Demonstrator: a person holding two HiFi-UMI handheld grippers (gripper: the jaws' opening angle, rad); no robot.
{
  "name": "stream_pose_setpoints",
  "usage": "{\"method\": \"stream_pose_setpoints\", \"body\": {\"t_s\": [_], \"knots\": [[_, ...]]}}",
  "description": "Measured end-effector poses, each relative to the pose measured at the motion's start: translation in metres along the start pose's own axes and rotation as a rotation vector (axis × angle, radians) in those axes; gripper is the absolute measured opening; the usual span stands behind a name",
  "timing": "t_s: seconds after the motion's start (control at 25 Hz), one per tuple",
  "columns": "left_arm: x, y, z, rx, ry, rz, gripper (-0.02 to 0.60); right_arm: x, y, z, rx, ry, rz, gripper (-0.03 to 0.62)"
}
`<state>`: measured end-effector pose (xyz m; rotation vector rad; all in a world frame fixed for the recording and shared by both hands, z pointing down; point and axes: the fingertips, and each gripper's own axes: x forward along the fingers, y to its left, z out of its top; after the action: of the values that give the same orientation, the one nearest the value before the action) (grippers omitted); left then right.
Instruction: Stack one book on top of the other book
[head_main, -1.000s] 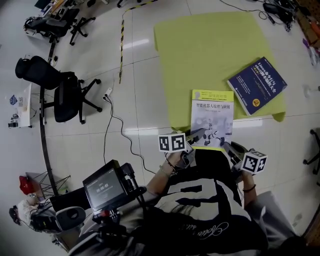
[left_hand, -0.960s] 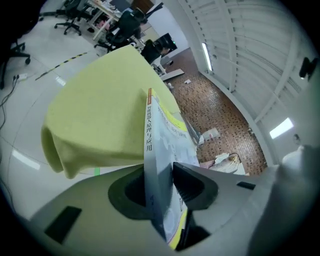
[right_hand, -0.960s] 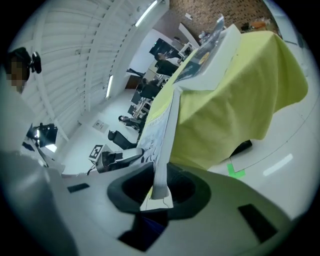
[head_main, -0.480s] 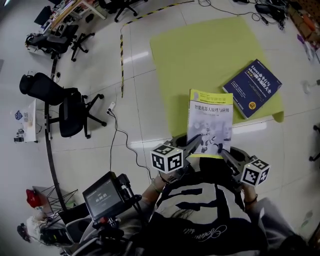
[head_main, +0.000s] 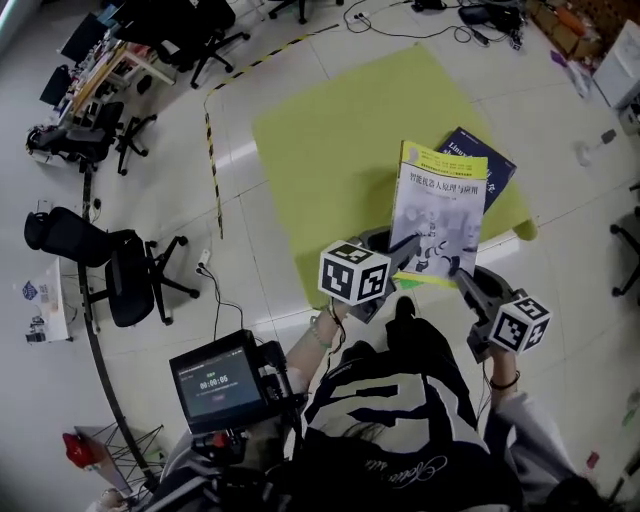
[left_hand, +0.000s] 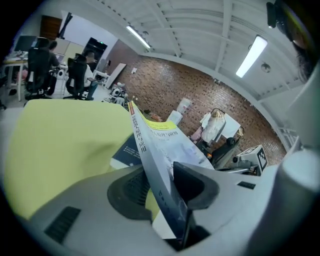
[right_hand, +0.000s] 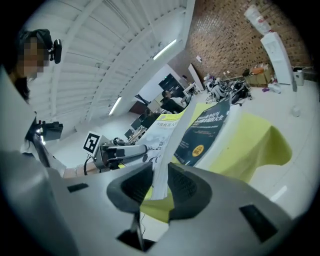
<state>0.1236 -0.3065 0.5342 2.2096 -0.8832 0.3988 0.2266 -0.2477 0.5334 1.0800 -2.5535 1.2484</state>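
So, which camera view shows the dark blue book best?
The right gripper view: the dark blue book shows most of its cover. The head and left gripper views show only a corner past the white book.

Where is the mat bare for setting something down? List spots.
The mat is bare across its left half and middle, bordered by floor tiles. Its right corner is crowded: the blue book lies there, the white book lifted over it.
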Motion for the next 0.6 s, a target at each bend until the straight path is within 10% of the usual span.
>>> {"method": "stream_pose_setpoints", "body": {"t_s": [0.24, 0.6], "knots": [[0.086, -0.009, 0.020, 0.070, 0.137, -0.050, 0.137, -0.014, -0.067, 0.024, 0.083, -0.049, -0.129, 0.092], [0.131, 0.010, 0.011, -0.035, 0.182, -0.011, 0.160, -0.011, -0.113, 0.023, 0.233, -0.114, -0.178, 0.092]]}}
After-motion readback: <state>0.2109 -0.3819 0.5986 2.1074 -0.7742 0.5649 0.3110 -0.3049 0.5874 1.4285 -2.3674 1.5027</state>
